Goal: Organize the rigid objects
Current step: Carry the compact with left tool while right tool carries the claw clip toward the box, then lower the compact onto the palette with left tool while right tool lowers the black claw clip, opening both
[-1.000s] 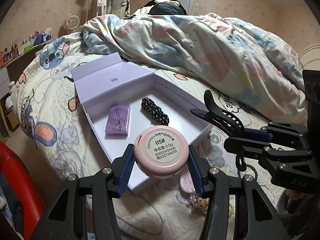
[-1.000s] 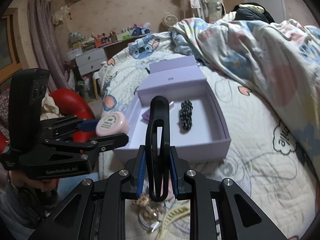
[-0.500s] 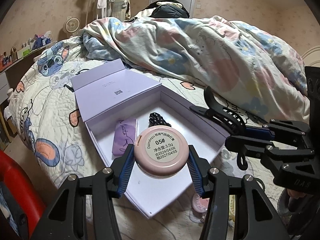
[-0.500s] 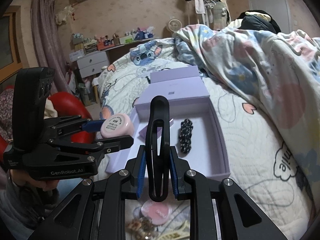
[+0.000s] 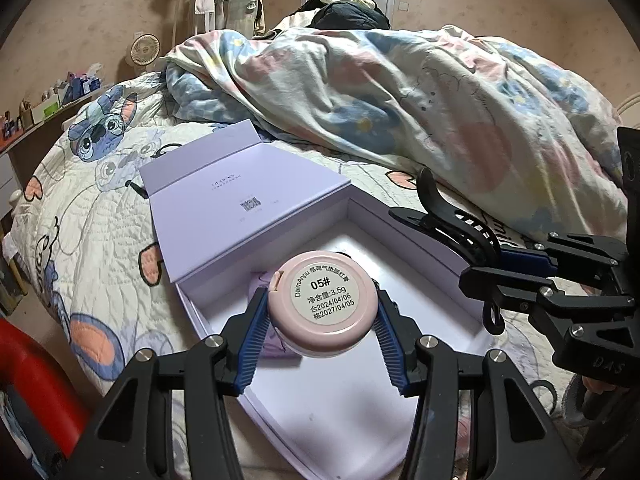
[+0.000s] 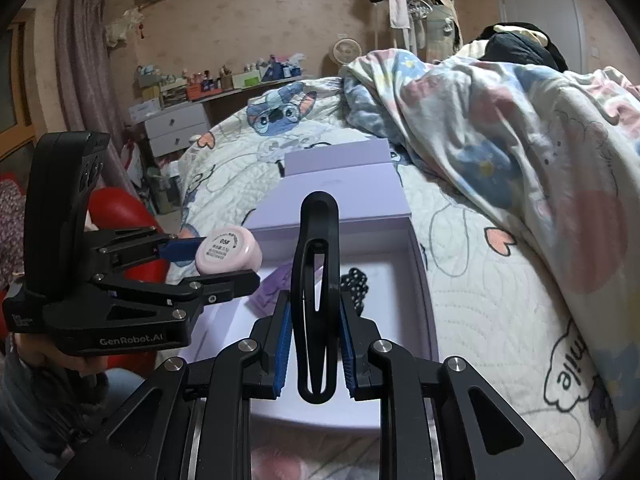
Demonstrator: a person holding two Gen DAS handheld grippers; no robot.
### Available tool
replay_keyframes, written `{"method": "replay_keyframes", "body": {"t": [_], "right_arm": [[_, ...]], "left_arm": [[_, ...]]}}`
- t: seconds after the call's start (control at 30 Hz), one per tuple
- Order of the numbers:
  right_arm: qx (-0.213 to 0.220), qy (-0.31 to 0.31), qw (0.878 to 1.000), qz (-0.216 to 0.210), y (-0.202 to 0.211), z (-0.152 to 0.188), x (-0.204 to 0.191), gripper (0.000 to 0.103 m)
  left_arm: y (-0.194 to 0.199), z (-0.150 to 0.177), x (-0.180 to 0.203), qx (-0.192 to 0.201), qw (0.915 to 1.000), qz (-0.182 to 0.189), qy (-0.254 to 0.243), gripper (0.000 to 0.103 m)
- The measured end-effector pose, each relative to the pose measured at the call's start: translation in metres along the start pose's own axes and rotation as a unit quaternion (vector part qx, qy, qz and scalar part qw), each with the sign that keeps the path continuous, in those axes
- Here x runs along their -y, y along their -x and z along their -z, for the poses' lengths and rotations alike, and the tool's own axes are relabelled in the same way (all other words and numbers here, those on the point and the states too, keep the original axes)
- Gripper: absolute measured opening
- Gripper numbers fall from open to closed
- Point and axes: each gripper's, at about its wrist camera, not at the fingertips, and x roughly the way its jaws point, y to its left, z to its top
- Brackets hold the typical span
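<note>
A bed (image 5: pixel 100 216) with a cartoon-print quilt fills both views, a rumpled floral duvet (image 5: pixel 420 92) heaped across the upper right of each frame. On the quilt, at the centre of the left wrist view, lies an open lilac box (image 5: pixel 248 196), its lid folded back toward the upper left and its white floor bare at the lower centre. Inside it, in the right wrist view, a small purple case (image 6: pixel 276 280) and a black beaded hair clip (image 6: pixel 356 280) lie just beside each other. The left claw (image 5: pixel 323 314) is clamped on a round pink compact (image 5: pixel 324 304), label up, held above the box's interior. The right claw (image 6: pixel 314 344) is clamped on a black hair clip (image 6: pixel 316 280), which stands upright between the blue pads (image 6: pixel 282 344), over the box's near edge.
</note>
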Motion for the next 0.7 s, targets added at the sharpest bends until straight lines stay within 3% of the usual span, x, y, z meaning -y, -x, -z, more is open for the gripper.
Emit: {"method": "replay_keyframes", "body": {"t": [0.33,0.7], "right_arm": [[-0.018,-0.013,1.0,0.013,-0.031,-0.01,0.024,0.021],[-0.051,-0.009,0.998,0.024,-0.065,-0.01,0.039,0.021]], "left_arm": [[-0.029,-0.018,-0.011,-0.009,0.9999,-0.004,-0.009,0.051],[-0.069,-0.011,-0.023,-0.043,0.999,-0.009,0.002,0.051]]}}
